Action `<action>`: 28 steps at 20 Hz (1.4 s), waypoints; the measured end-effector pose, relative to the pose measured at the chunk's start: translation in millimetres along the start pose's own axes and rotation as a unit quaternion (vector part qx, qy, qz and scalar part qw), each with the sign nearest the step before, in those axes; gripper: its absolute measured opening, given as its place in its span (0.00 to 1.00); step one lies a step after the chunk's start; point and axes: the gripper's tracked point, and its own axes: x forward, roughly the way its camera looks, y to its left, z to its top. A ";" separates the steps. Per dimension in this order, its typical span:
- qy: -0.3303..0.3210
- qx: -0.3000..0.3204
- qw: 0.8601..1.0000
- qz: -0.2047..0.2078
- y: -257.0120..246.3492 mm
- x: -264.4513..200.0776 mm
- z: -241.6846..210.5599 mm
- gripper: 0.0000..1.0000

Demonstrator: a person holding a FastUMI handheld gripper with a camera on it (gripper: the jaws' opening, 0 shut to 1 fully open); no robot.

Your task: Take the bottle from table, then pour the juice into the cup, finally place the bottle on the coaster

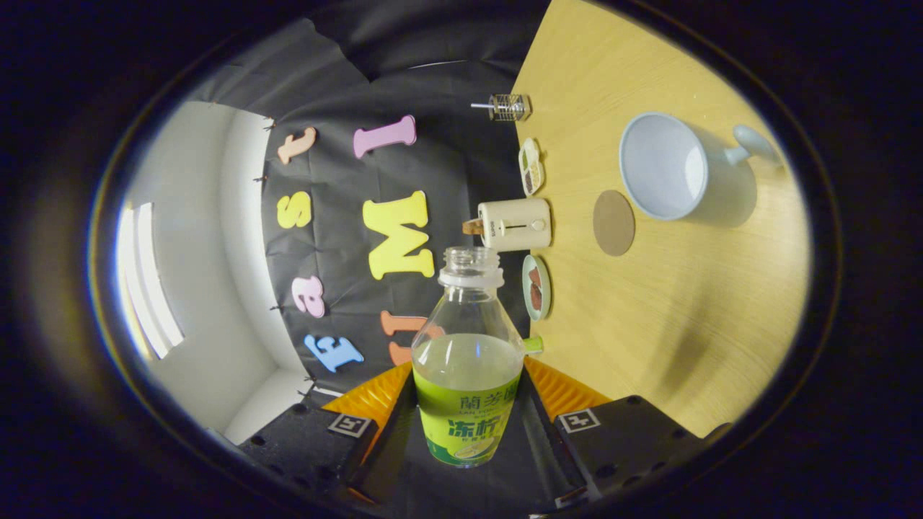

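Currently clamped between both fingers of the gripper (467, 422): the uncapped bottle (469, 360), long axis along the fingers, mouth forward. Ahead and across the table (685, 317), the cup (667, 167); nearer, just beside it, the coaster (614, 223).

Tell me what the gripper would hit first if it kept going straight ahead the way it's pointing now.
The gripper is already shut on the open bottle between its fingers. Straight beyond the bottle's mouth sits the toaster, so probably that first, with the booth wall behind it, though depth is hard to judge.
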 end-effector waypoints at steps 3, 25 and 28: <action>-0.003 0.028 1.000 0.007 3.9 -2.8 10.0 0.79; -0.025 0.154 0.986 0.052 -0.4 3.8 45.0 0.79; -0.026 0.164 0.985 0.054 -0.1 3.0 45.0 0.79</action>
